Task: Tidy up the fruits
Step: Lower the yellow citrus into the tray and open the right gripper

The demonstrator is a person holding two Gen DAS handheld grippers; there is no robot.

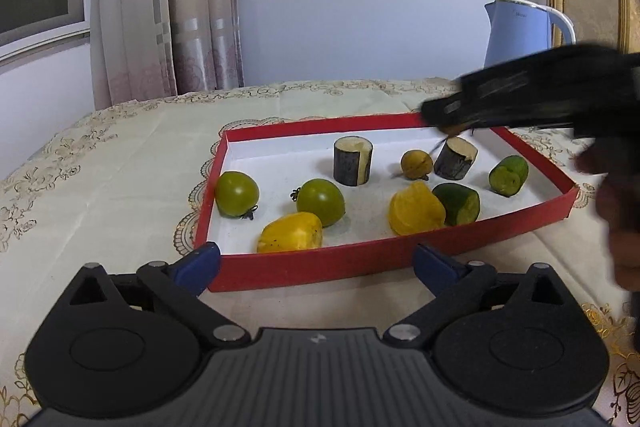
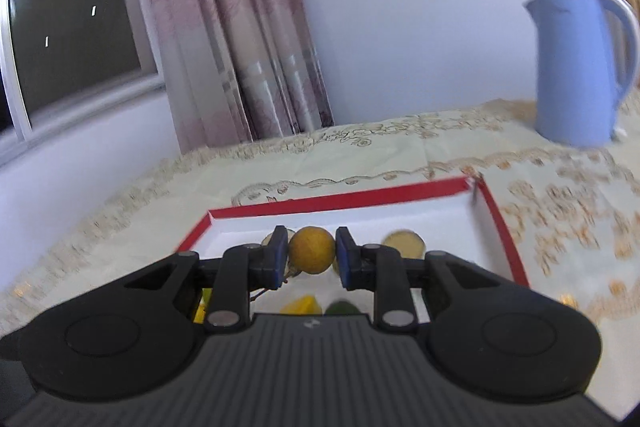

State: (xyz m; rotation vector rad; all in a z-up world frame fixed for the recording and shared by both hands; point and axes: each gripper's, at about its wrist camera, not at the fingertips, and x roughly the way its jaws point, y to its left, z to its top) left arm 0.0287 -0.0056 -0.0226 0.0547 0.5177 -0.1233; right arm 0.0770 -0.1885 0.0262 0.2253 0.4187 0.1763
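Observation:
A red-walled box (image 1: 360, 259) with a white floor holds the fruit: two green tomatoes (image 1: 237, 194), two yellow pieces (image 1: 290, 238), two green cut pieces (image 1: 458, 203), two dark sugarcane stubs (image 1: 353, 161) and a small brown longan (image 1: 417, 165). My left gripper (image 1: 316, 259) is open and empty at the box's near wall. My right gripper (image 2: 311, 257) is shut on another brown longan (image 2: 311, 250) and holds it above the box (image 2: 336, 203). In the left wrist view it (image 1: 440, 119) hangs over the back right corner, blurred.
A blue kettle (image 1: 520, 33) stands at the back right of the table, also in the right wrist view (image 2: 580, 67). A cream embroidered tablecloth (image 1: 120, 163) covers the table. A curtain and a window are behind on the left.

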